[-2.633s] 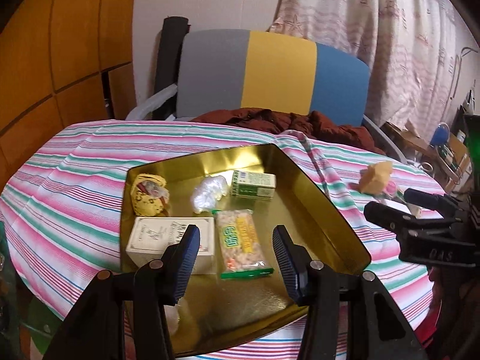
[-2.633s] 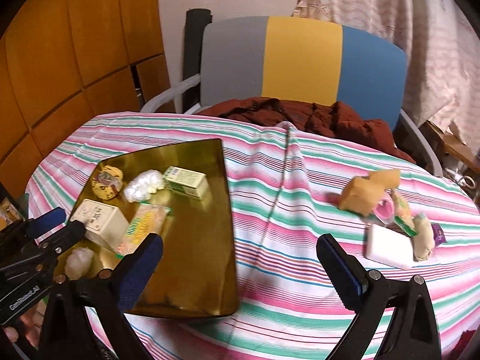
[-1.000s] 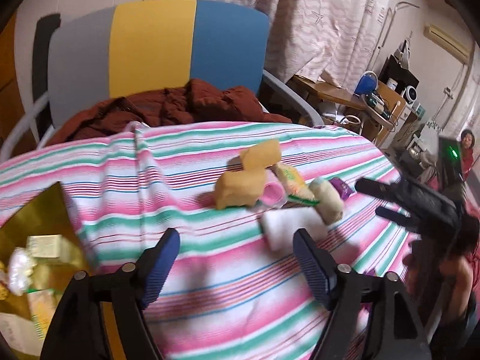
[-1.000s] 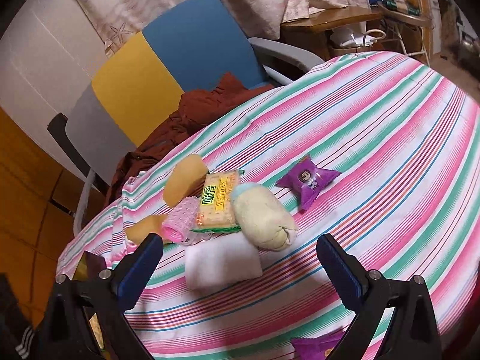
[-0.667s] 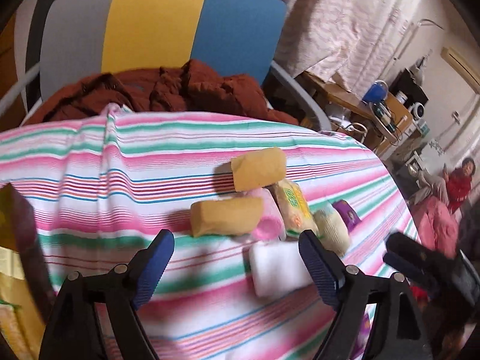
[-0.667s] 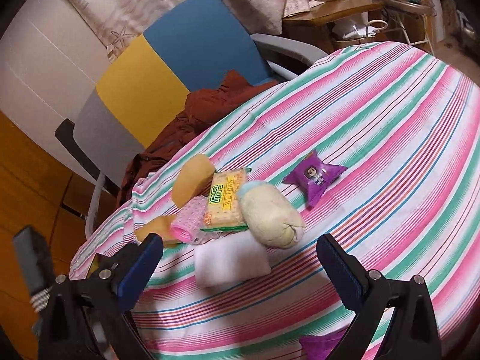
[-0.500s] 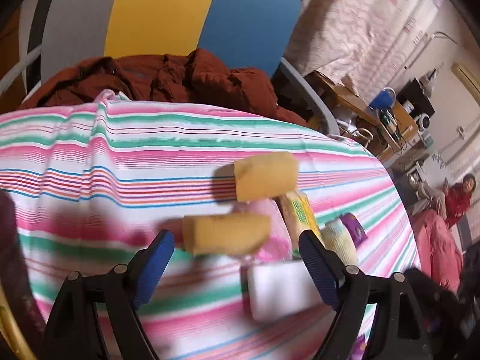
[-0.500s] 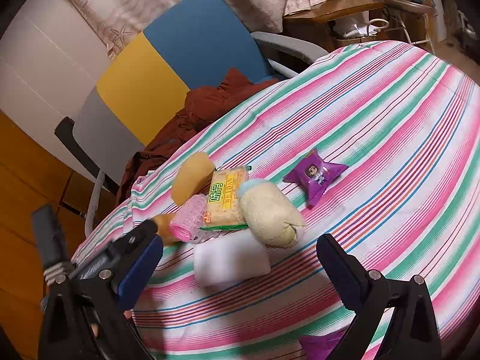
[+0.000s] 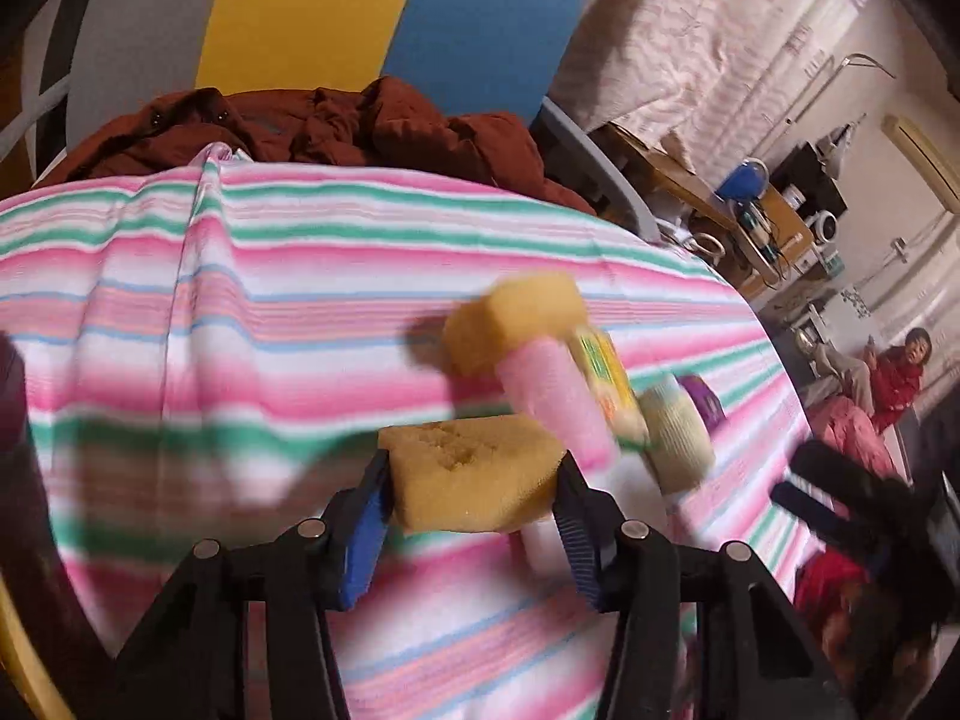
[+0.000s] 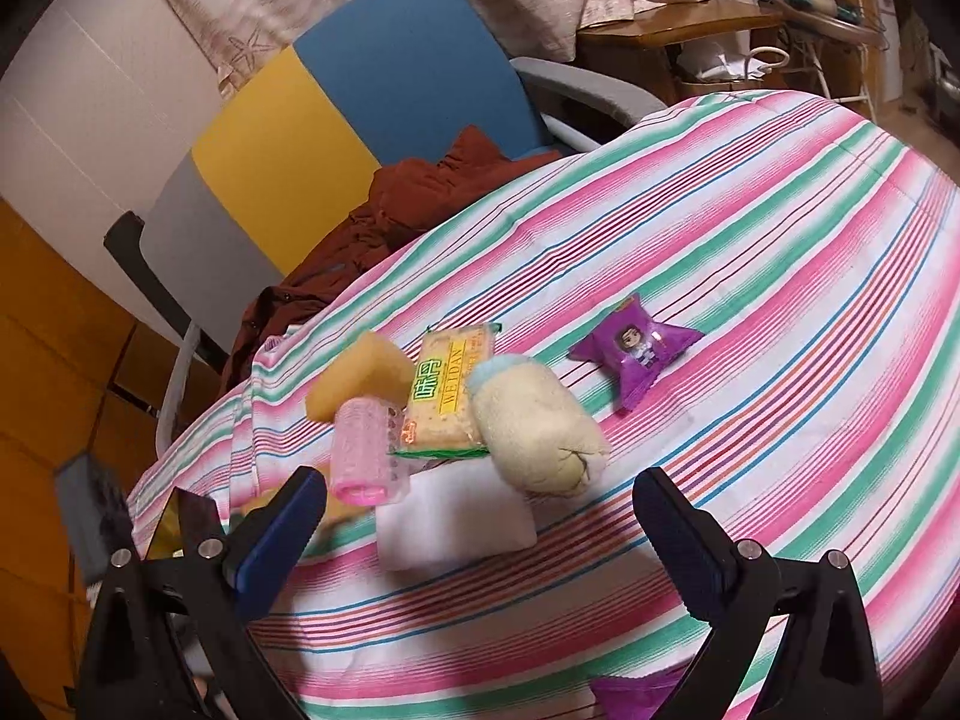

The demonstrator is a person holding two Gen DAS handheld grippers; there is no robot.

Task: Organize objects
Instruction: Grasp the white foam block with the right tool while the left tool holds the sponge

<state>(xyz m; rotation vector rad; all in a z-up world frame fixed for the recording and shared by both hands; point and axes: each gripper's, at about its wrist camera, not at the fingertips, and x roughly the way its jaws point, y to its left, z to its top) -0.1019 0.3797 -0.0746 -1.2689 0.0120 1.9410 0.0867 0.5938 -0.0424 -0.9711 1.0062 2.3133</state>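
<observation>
Yellow sponge (image 9: 474, 480) sat clamped between the left gripper (image 9: 471, 519) fingers above the striped tablecloth (image 9: 240, 312). Through the right camera, the right gripper (image 10: 480, 531) gaped wide over a white block (image 10: 453, 525), holding nothing.

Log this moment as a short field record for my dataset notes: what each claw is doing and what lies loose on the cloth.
left claw: shut on a yellow rectangular foam sponge
right claw: open, empty, over the pile
surface: pink, green and white striped tablecloth
pile: second yellow sponge block, pink mesh hair roller, yellow cracker packet, cream rolled towel, white rectangular foam block
apart from pile: purple foil snack packet
behind table: grey, yellow and blue chair with a rust-brown jacket
</observation>
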